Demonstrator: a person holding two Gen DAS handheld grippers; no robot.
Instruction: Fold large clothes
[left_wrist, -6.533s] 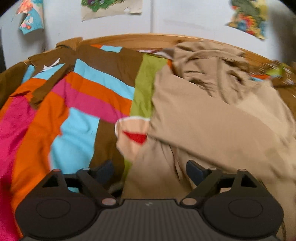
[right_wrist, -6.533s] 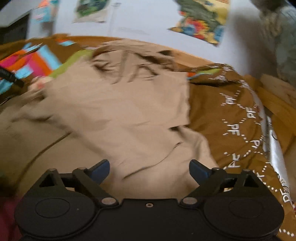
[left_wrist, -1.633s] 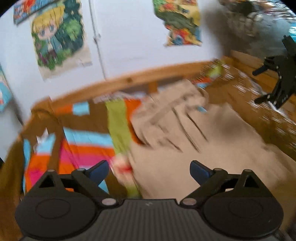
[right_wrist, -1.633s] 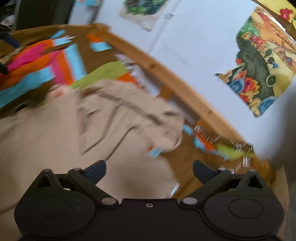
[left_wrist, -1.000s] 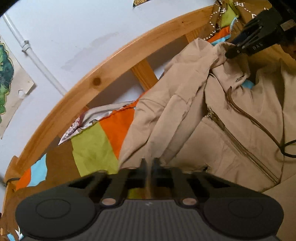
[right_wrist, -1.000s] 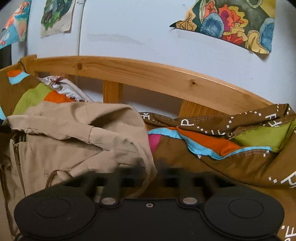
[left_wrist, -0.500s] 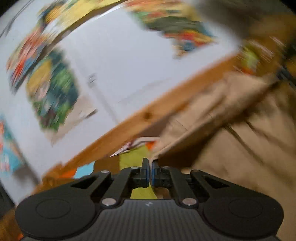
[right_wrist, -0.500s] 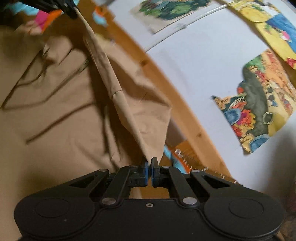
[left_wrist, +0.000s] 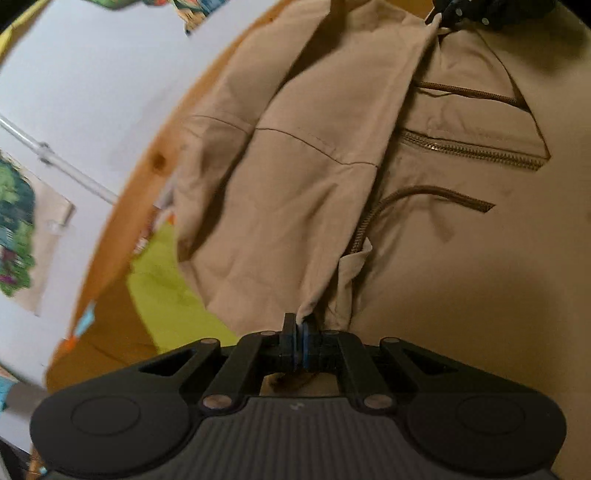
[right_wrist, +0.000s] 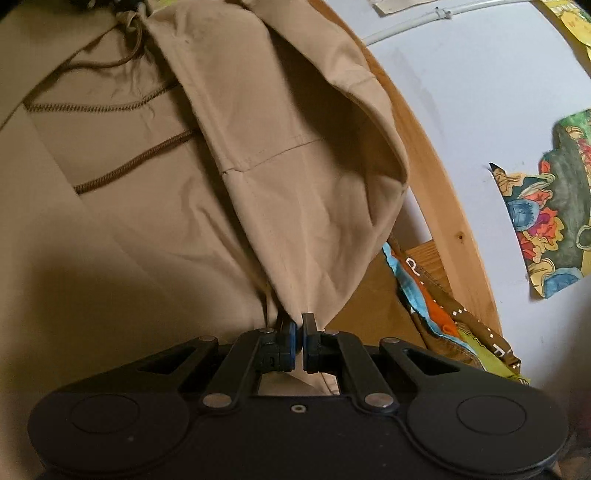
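Observation:
A tan hooded jacket (left_wrist: 295, 177) with a brass zipper (left_wrist: 472, 151) and brown drawstrings fills both views. My left gripper (left_wrist: 298, 332) is shut on one edge of its hood, and the cloth rises taut from the pinched fold. In the right wrist view my right gripper (right_wrist: 299, 328) is shut on the hood's other edge, with the jacket (right_wrist: 288, 177) stretched away from it. The other gripper shows as a dark shape at the top of each view, at the far end of the stretched hood.
A curved wooden bed rail (right_wrist: 443, 192) runs behind the jacket, against a pale wall with posters (right_wrist: 546, 206). A patchwork bedspread of brown, green, orange and blue (left_wrist: 162, 288) lies under the jacket, also bunched by the rail (right_wrist: 443, 317).
Both grippers came in open, shut on the hood's two edges about a second ago, and have since lifted and pulled it taut between them. The views have steadied.

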